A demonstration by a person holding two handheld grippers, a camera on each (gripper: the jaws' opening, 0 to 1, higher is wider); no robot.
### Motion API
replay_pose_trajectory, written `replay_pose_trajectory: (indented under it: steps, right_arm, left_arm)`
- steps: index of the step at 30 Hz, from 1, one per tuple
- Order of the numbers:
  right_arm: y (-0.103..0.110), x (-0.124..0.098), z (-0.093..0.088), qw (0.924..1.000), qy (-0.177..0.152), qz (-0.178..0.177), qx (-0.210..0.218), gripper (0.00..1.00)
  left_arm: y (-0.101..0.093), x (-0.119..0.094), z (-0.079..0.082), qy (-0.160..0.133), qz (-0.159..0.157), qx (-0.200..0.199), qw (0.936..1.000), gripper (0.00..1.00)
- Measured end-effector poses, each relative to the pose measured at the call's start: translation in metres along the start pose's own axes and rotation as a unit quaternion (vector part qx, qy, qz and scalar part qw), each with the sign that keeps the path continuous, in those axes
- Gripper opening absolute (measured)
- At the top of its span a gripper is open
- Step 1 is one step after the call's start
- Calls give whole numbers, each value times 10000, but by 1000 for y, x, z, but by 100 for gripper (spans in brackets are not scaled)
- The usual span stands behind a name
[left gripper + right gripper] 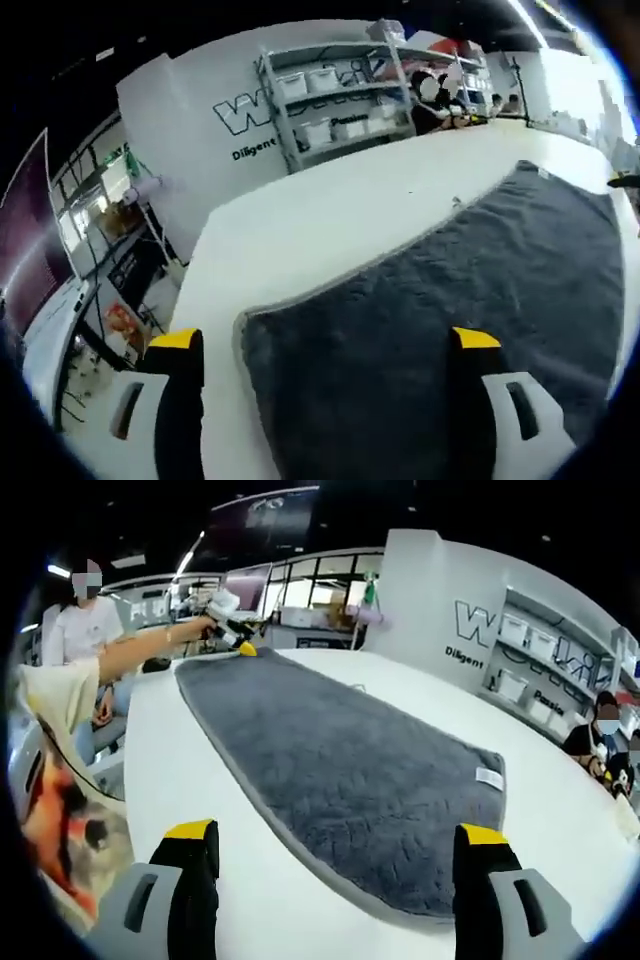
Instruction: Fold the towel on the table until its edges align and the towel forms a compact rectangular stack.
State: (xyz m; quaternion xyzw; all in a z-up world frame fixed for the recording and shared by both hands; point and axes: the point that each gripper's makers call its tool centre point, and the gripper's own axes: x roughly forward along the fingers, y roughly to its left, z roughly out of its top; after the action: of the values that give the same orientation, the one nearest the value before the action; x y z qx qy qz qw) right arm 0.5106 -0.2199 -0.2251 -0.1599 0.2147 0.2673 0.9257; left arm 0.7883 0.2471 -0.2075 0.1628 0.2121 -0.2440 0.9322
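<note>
In the left gripper view, the left gripper (325,350) stood wide open with nothing between its yellow-tipped black jaws, which rose from the bottom of the frame. Its left jaw lay over the bare white table (300,230) and its right jaw over the dark grey plush towel (450,300), so that the towel's rounded near corner sat just between them, at lower centre. From there the towel ran flat toward the right edge of the frame, its paler hem showing along the upper side. Grey metal shelving with white bins (340,90) stood against the white wall in the upper middle of the frame.

In the right gripper view, a person's outstretched arm (130,650) crossed the upper left of the frame, carrying the left gripper at the towel's far end. The towel lay unfolded from upper left to lower right, with a small white label (489,777) near its right corner. The right gripper (335,865) hung open and empty at the bottom of the frame, bracketing the towel's near edge.

The towel looked soft, thick and limp, likely to sag and drag on the table when lifted. The corners seemed the best hold, each pinched through the hem so that the edge stayed taut.
</note>
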Motion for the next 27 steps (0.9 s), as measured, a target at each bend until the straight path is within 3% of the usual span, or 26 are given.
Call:
replay_pose_trajectory:
  steps: [5, 13, 20, 27]
  right_arm:
    - [1, -1, -2, 10000, 1, 16, 23, 99]
    - [2, -3, -1, 10000, -21, 34, -20, 99]
    - [2, -11, -8, 10000, -8, 39, -39, 99]
    - [-2, -19, -13, 9999, 95, -9, -111, 97]
  left_arm:
    - [-41, -27, -7, -99, -735, -66, 9972, 99]
    - [-79, -77, -19, -382, -1178, 117, 9922, 99]
    - [-101, -113, -45, -395, -1504, 237, 9875, 99]
    - [-102, -134, -70, -114, -1559, 449, 9867, 99]
